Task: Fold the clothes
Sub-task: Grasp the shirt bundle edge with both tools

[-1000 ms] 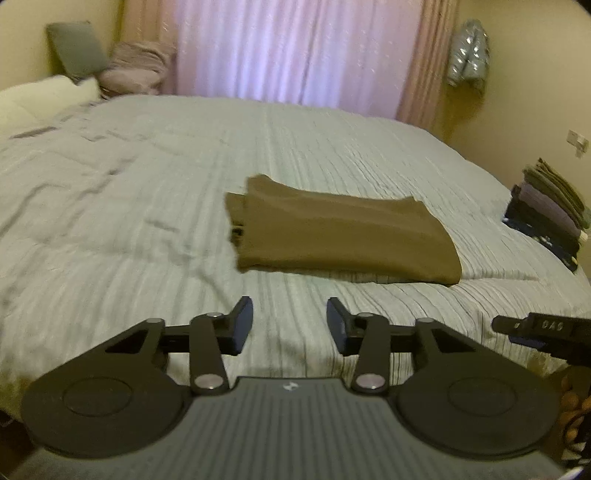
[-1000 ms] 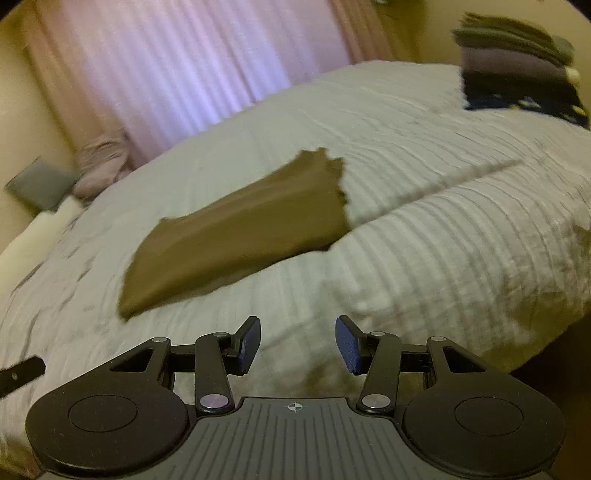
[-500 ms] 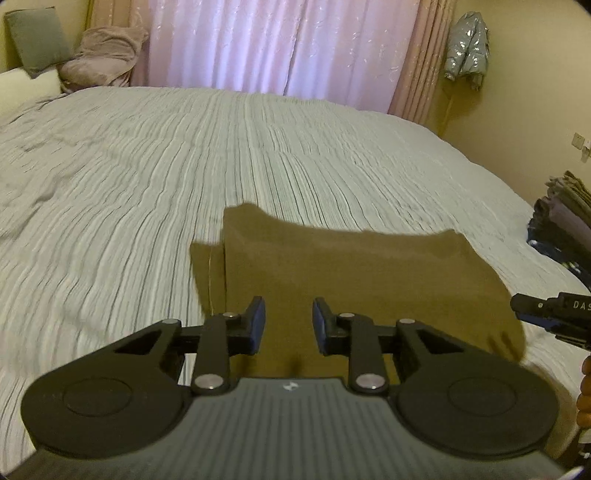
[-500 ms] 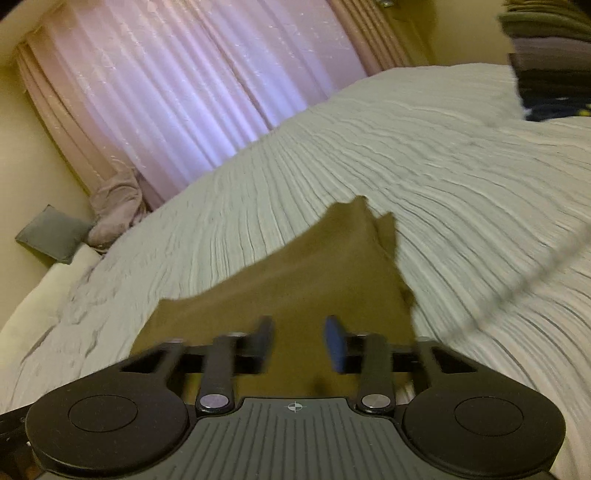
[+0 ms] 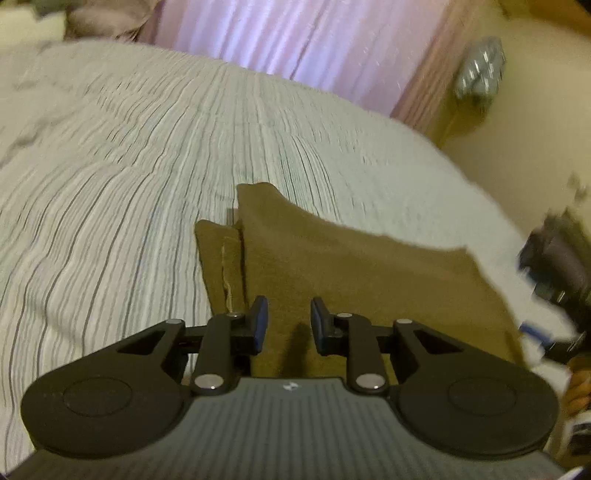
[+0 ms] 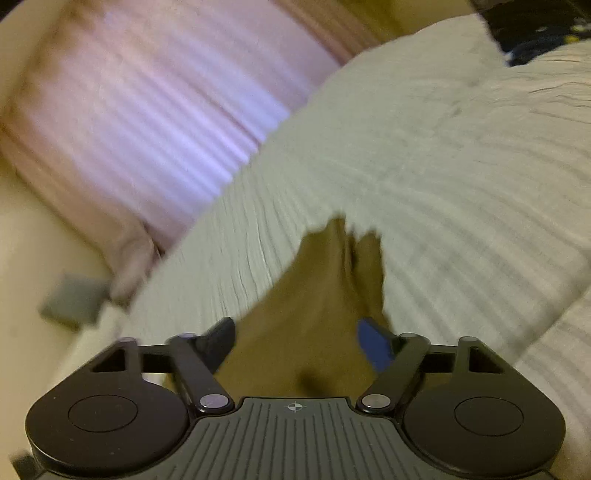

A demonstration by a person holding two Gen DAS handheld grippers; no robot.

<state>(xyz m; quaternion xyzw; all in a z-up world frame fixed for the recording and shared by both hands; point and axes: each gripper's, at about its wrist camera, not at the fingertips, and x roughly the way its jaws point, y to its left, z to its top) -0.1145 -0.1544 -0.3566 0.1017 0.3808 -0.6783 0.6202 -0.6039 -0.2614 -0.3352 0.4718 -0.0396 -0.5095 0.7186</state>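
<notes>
A folded olive-brown garment [image 5: 354, 273] lies flat on the pale striped bedspread [image 5: 129, 177]. My left gripper [image 5: 286, 323] is open, its jaws a small gap apart, just over the garment's near edge close to the left corner. My right gripper [image 6: 297, 341] is wide open over the garment [image 6: 314, 317] at its other end, with cloth showing between the fingers. Neither holds anything. The right wrist view is blurred by motion. The other gripper's tip [image 5: 561, 325] shows at the right edge of the left wrist view.
A stack of folded dark clothes [image 5: 557, 258] sits on the bed's right side, also in the right wrist view [image 6: 535, 29]. Pink curtains [image 5: 295, 40] hang behind the bed. A grey pillow [image 6: 74, 299] and a bundle lie at the head end.
Both grippers have moved forward and down from the bed's edge to over the garment. The right gripper's jaws have opened wider. The left jaws stay a small gap apart.
</notes>
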